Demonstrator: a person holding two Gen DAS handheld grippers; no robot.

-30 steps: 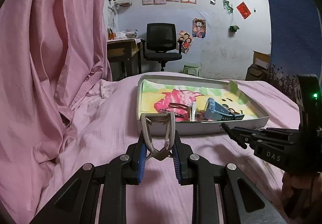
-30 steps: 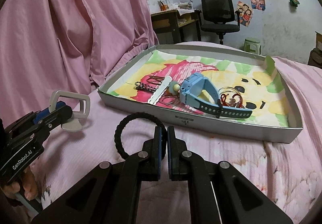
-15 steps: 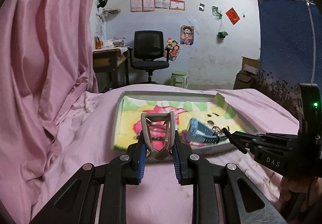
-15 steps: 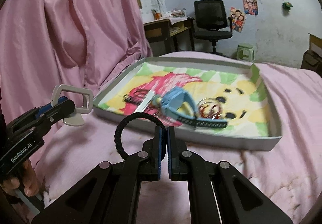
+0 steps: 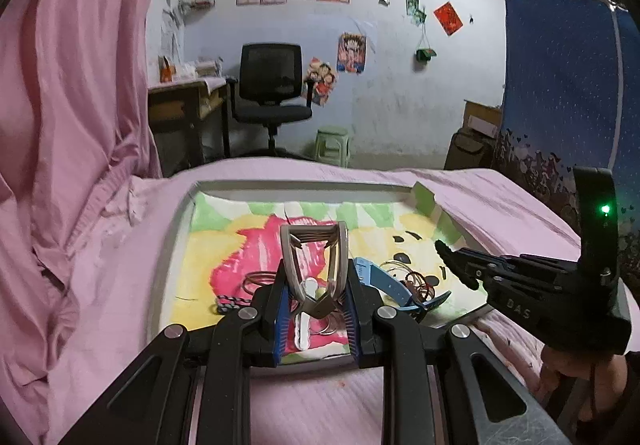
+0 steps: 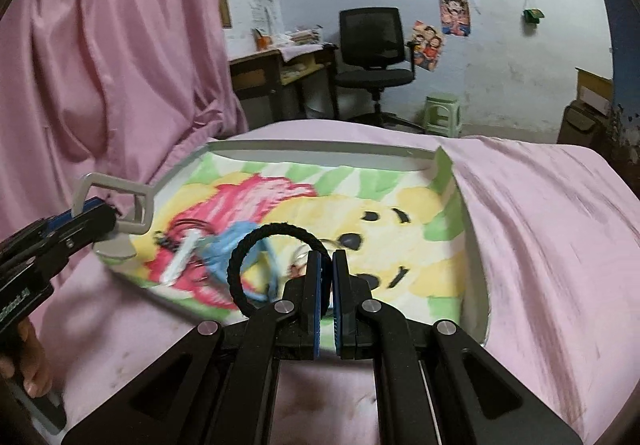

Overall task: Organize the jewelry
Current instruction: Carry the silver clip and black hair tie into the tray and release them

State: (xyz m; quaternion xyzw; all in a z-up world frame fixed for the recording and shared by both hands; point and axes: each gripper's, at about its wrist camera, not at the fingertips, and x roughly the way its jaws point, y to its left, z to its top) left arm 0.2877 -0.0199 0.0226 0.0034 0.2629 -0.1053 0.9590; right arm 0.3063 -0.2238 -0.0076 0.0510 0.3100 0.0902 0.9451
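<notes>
My left gripper point(image 5: 316, 301) is shut on a grey claw hair clip point(image 5: 314, 257) and holds it above the near edge of a shallow tray point(image 5: 176, 221) with a colourful cartoon lining. My right gripper point(image 6: 327, 277) is shut on a black braided hair tie point(image 6: 256, 245) and holds it over the tray point(image 6: 320, 147). In the tray lie a blue watch point(image 5: 380, 277), thin copper rings point(image 5: 416, 281), a white hair pin point(image 5: 304, 321) and a dark braided band point(image 5: 230, 302). The left gripper with the clip point(image 6: 120, 205) shows at the left of the right wrist view.
The tray rests on a pink bedsheet point(image 5: 120, 269). A pink curtain point(image 5: 72, 117) hangs at the left. A black office chair point(image 5: 272, 85), a desk point(image 5: 184, 105) and a green stool point(image 5: 332, 143) stand beyond the bed. A blue hanging point(image 5: 560, 93) is at the right.
Both grippers have moved forward toward and over the tray, each still holding its item. The tray now fills more of both views.
</notes>
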